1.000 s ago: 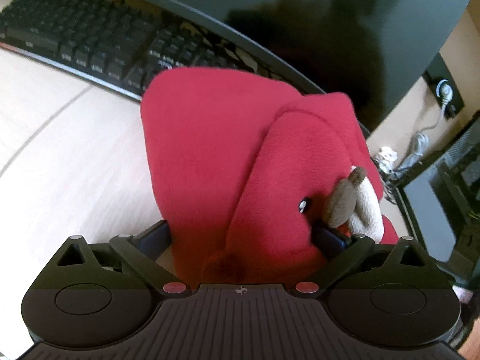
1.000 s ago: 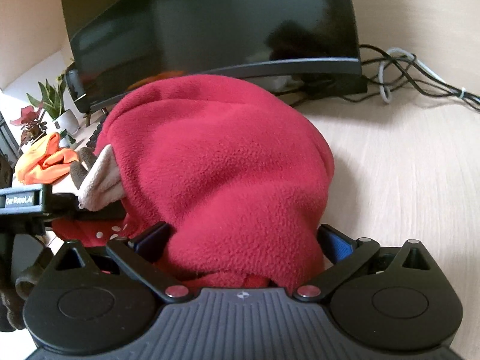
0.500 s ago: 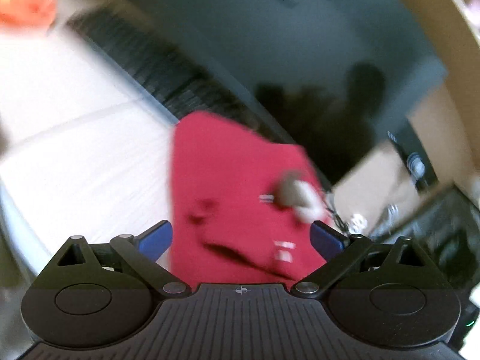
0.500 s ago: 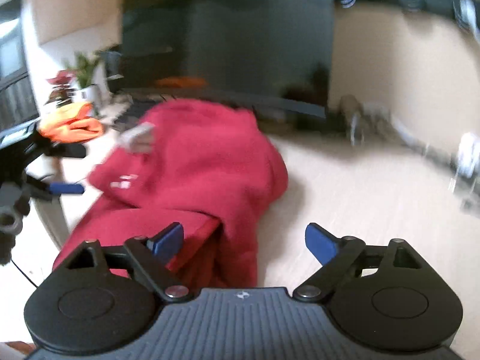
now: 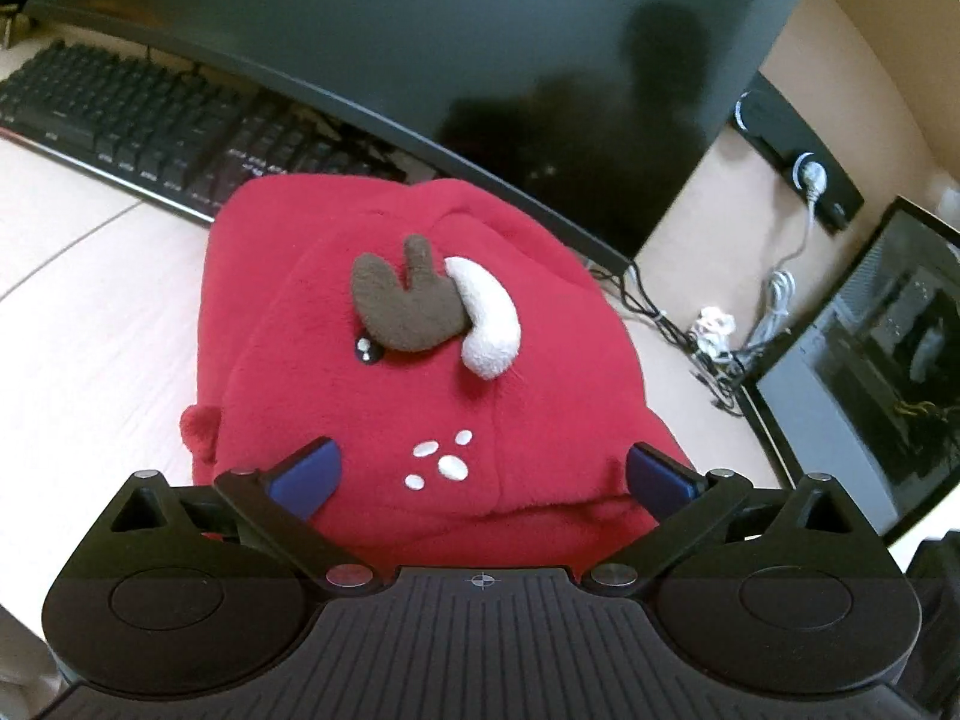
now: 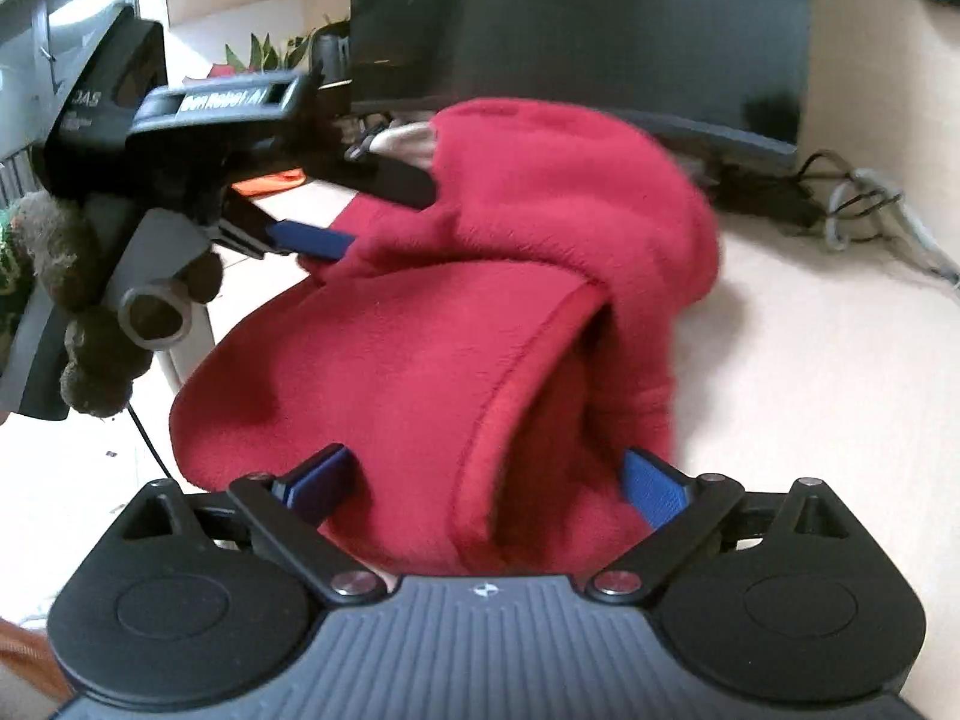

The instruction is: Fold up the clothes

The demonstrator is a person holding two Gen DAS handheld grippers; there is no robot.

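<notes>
Fleece [image 5: 372, 420] released; both grippers apparently spread.

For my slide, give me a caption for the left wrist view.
Open left gripper over a red fleece garment with antler patch, before a keyboard.

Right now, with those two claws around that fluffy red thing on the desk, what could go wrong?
Both the left gripper and the right gripper stand open around the red fleece garment, so neither seems to hold it; the bundle could slump out of its fold. The garment lies close against the keyboard and under the monitor, so a wide sweep might knock them. The cables beside it on the desk could snag.
</notes>
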